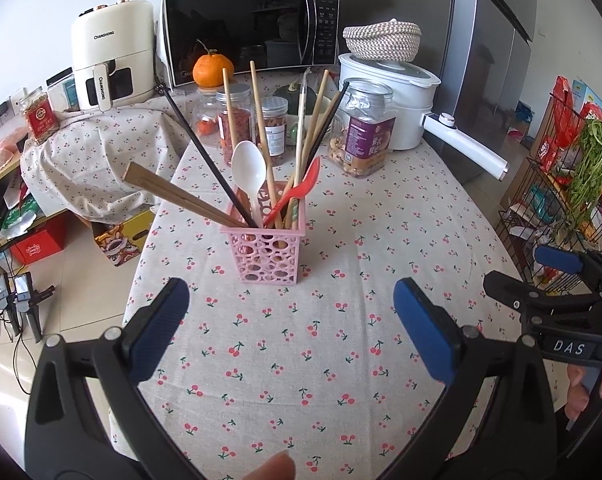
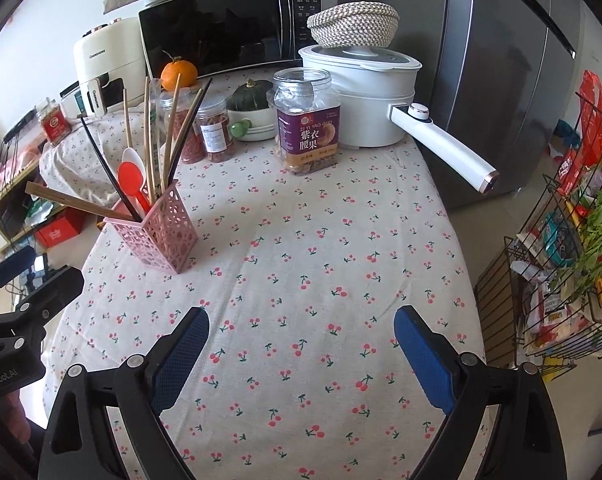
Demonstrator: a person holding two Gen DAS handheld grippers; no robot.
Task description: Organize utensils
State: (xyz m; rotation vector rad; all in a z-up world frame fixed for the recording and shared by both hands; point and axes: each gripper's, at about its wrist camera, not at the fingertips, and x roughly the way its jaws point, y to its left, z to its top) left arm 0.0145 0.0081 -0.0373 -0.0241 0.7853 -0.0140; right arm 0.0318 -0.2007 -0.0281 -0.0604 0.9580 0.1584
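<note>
A pink perforated holder (image 1: 266, 254) stands on the cherry-print tablecloth (image 1: 341, 360). It holds a white spoon (image 1: 249, 172), a red spoon (image 1: 297, 192), wooden chopsticks (image 1: 261, 132) and black chopsticks (image 1: 205, 156). My left gripper (image 1: 291, 332) is open and empty, just in front of the holder. My right gripper (image 2: 301, 356) is open and empty over bare cloth, with the holder (image 2: 161, 236) off to its left. The right gripper also shows in the left wrist view (image 1: 557, 280).
Jars (image 1: 361, 132), a white pot with a long handle (image 1: 397, 92), an orange (image 1: 213, 70), a microwave (image 1: 249, 28) and an air fryer (image 1: 109, 56) stand at the back. A fridge (image 2: 501, 80) and a wire rack (image 2: 573, 260) are on the right.
</note>
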